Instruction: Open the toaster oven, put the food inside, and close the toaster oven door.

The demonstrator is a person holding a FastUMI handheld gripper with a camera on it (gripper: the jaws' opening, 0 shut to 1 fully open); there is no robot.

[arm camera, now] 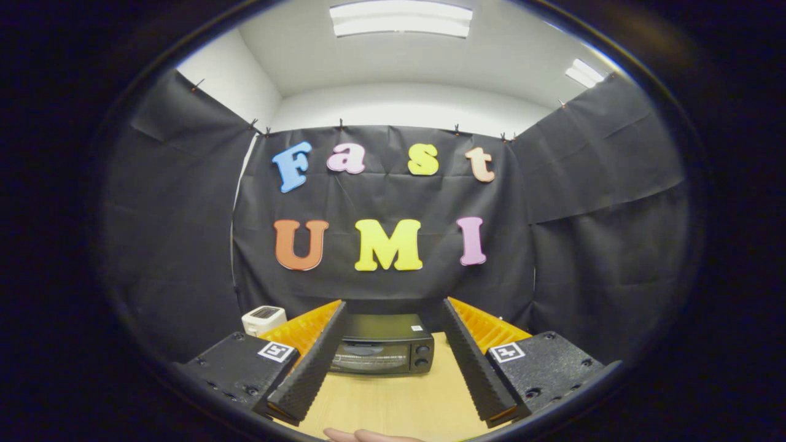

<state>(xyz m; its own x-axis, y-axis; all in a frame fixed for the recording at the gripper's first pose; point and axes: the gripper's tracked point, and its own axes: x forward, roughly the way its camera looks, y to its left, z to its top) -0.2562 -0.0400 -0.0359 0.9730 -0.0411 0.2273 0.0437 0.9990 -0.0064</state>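
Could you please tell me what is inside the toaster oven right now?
The toaster oven stands on the table beyond the open gripper, door shut. Through the glass, only faint rack lines show; whether any food is inside cannot be told.

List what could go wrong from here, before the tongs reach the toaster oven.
1. The black toaster oven sits shut beyond the open tongs; its door handle is too small to make out here, so a grab may miss it.
2. It stands free on the light wooden table, so pulling the door could drag it forward.
3. A person's fingertips lie on the table just below the tongs and could be bumped.
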